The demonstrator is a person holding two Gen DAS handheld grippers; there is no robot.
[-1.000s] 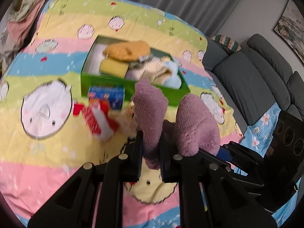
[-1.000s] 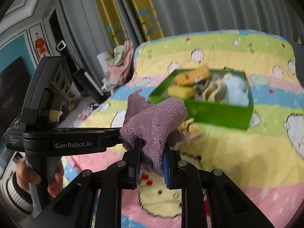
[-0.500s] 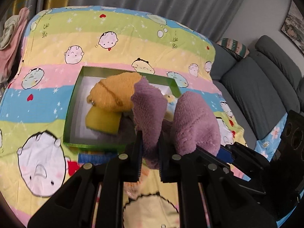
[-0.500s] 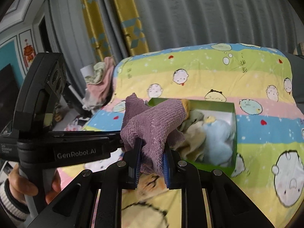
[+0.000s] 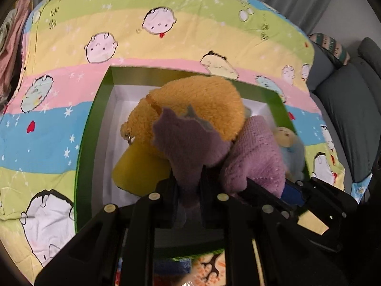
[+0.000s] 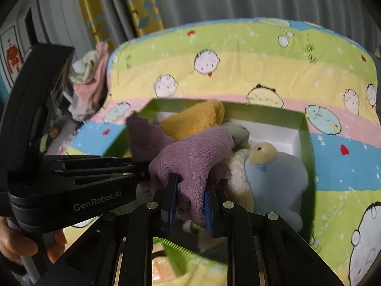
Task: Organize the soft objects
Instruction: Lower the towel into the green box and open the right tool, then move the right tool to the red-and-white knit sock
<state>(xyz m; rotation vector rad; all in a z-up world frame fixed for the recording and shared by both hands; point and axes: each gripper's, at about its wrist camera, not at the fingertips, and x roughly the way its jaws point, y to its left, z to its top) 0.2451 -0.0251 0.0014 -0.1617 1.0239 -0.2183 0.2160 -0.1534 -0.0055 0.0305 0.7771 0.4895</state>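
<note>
Far left, a heap of pinkish clothes (image 6: 91, 76) lay off the edge of the striped cartoon blanket (image 5: 166, 7). On the blanket sat the green box (image 5: 82, 143), white inside, its left part bare and the rest crowded: a yellow sponge-like block (image 5: 138, 171) with an orange plush (image 5: 202, 102) over it, then toward the right a cream plush (image 6: 240, 174) and a pale blue doll (image 6: 276, 178). Above the box hung the purple towel (image 6: 190, 157), a fluffy cloth carried between both tools. The left gripper (image 5: 189, 205) was pinching one end of it, jaws pressed into the pile; the right gripper (image 6: 188, 205) was likewise clamped on the other end, blue pads sunk in. The towel sagged and bunched between them, so I judged it light, limp and non-slip, with nothing to break. It seemed best held by a thick fold, as here, since a thin edge might pull free. Whether it touched the orange plush beneath I could not tell. Right of the bed stood a grey sofa (image 5: 345, 100).
</note>
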